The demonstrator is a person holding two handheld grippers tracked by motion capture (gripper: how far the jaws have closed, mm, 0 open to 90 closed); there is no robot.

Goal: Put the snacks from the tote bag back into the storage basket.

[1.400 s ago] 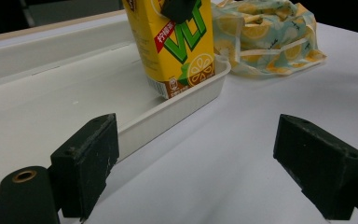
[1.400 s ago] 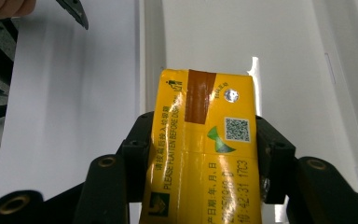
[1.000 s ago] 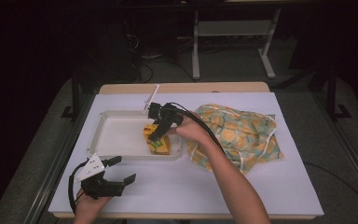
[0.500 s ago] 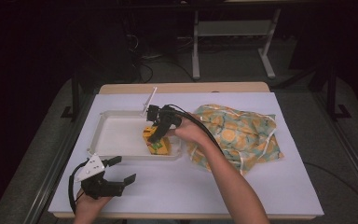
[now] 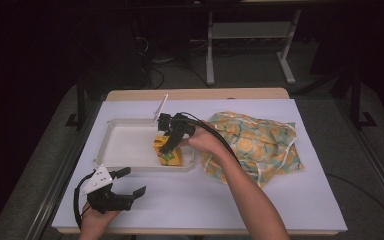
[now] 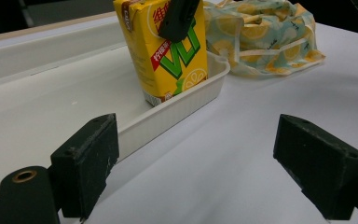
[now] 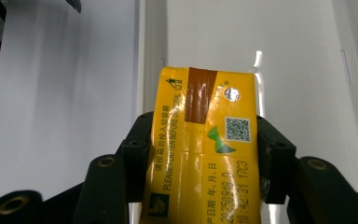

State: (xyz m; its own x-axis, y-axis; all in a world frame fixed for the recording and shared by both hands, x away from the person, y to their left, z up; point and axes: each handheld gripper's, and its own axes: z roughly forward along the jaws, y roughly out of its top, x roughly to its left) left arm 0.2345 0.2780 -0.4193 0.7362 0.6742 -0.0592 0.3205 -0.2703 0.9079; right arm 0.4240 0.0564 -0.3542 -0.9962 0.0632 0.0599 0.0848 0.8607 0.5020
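Note:
A yellow drink carton stands in the right end of the white tray, leaning a little. My right gripper reaches down from above and is shut on it, one pad on each narrow side. One of its black jaws lies across the carton's upper front in the left gripper view. My left gripper rests at the table's front left, short of the tray's near rim. Its jaws are wide open and hold nothing.
A lemon-print cloth bag lies crumpled just right of the tray. White paper covers the tabletop. A thin white stick leans up at the tray's far rim. Dark floor and a metal stand lie beyond the table.

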